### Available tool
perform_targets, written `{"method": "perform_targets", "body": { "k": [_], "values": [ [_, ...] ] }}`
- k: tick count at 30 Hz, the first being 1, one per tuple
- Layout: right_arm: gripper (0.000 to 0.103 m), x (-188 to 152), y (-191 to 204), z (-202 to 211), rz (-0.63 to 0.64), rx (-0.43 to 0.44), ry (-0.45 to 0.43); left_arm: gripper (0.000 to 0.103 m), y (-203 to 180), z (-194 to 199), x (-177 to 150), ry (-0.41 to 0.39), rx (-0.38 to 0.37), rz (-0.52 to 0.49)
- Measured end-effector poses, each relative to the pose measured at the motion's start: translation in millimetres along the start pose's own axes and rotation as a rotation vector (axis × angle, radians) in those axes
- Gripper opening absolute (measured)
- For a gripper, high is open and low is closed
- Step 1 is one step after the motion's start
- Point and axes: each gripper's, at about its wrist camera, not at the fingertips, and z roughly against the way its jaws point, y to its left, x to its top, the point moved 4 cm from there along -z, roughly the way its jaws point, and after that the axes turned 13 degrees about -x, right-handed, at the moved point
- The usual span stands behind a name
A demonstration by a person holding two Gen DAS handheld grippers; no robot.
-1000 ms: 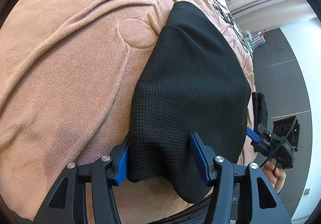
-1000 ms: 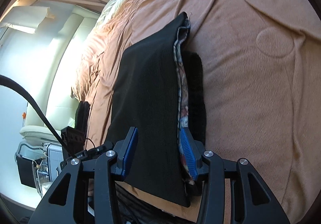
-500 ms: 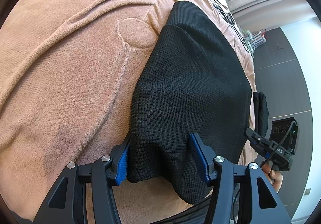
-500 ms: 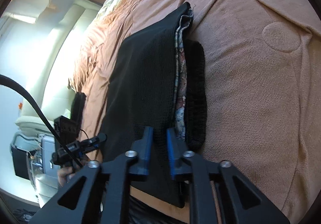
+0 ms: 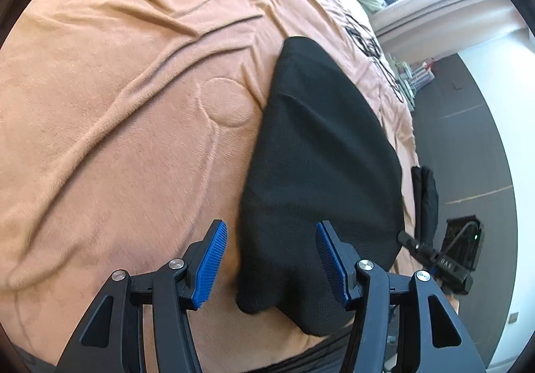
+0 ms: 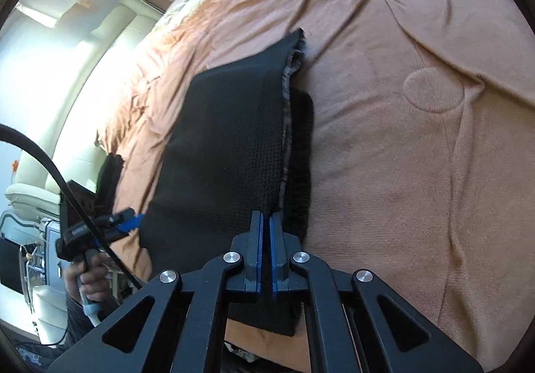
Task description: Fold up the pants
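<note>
Both pants (image 6: 227, 152) near corners hidden behind tools; lining pattern unclear.

Bed covered by a tan fleece blanket (image 5: 117, 139), creased, with a circular embossed mark (image 5: 227, 104). Folded black pants (image 5: 321, 172) lie directly on it near the front edge; a patterned lining (image 6: 287, 125) shows along one side.

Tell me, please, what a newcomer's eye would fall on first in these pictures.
The black pants stand out first, folded into a dark slab near the front edge of the tan blanket, with a patterned lining showing along their right edge. Next comes the right gripper, shut on the pants' near right edge. The left gripper is open, its blue fingers either side of the near left corner.
</note>
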Motion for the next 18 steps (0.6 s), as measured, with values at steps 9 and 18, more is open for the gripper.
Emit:
{"method": "perform_targets", "body": {
  "k": [9,18],
  "values": [
    [0.001,-3,1,1,-0.029,0.001,-0.008,0.029,17,-24,-10,0.043,-0.024,0.072],
    [0.046,-9,2,15,-0.039,0.068,-0.076,0.028,17,-21,-16,0.048,-0.043,0.077]
  ]
}}
